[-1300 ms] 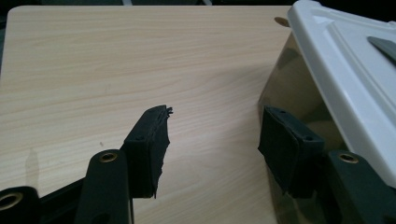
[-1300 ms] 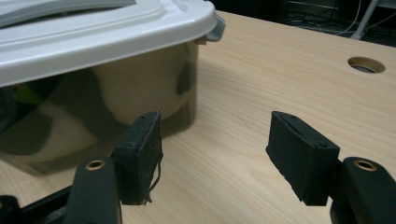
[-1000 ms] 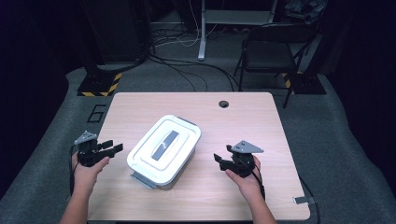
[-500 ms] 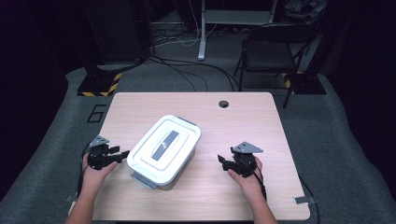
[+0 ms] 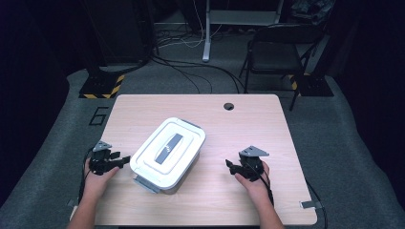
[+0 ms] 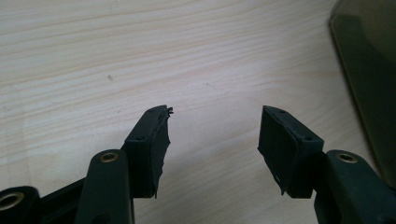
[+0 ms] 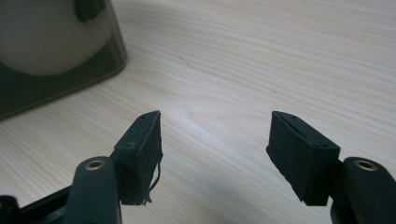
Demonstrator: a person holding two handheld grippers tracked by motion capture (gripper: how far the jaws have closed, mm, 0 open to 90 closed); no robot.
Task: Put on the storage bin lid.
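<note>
White plastic, a lidded storage box (image 5: pixel 168 153) with a grey handle strip is sitting askew near the middle of the pale wooden bench (image 5: pixel 248 129). The left tool (image 5: pixel 123 161) is resting low just beside the box's left side, its jaws standing apart with nothing between them, bare wood showing in the gap. The right tool (image 5: pixel 230 165) is lying well to the box's right, likewise released and empty, pointing toward the box.

Gripper (image 6: pixel 213 133) agape over table (image 6: pixel 140 56), container (image 6: pixel 369 74) beside.
</note>
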